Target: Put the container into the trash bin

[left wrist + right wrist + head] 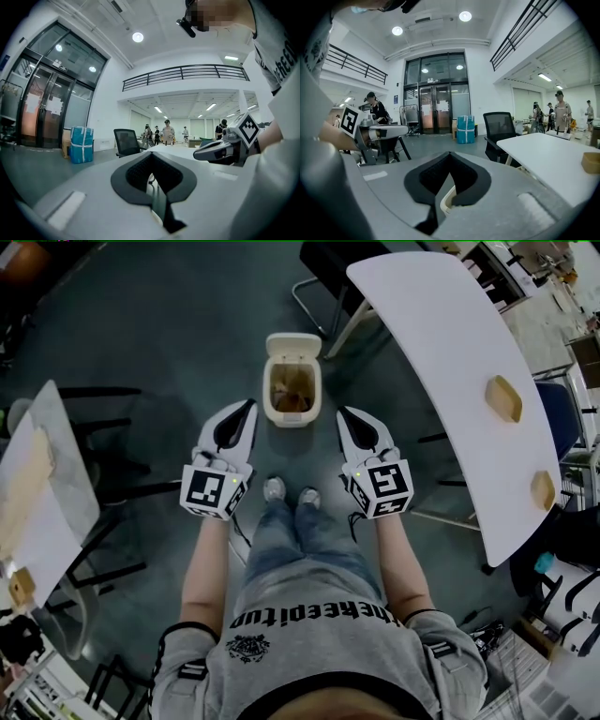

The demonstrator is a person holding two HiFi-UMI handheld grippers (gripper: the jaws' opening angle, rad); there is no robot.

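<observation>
A cream trash bin point(292, 381) stands on the dark floor with its lid up and something brown inside. My left gripper point(249, 405) hangs just left of it and my right gripper point(341, 412) just right of it, both level with its near edge. Each is shut with nothing held. Two brown containers point(503, 397) point(543, 489) lie on the white table point(431, 324) at the right. In the left gripper view the left gripper point(153, 161) shows its jaws together; the right gripper point(449, 157) looks the same, with the bin's rim point(446, 199) just below it.
A second table point(42, 474) with brown items stands at the left, with chair frames beside it. My feet point(291, 493) are just short of the bin. A black office chair point(500, 131) and blue wrapped boxes point(465, 129) stand further off. People stand in the distance.
</observation>
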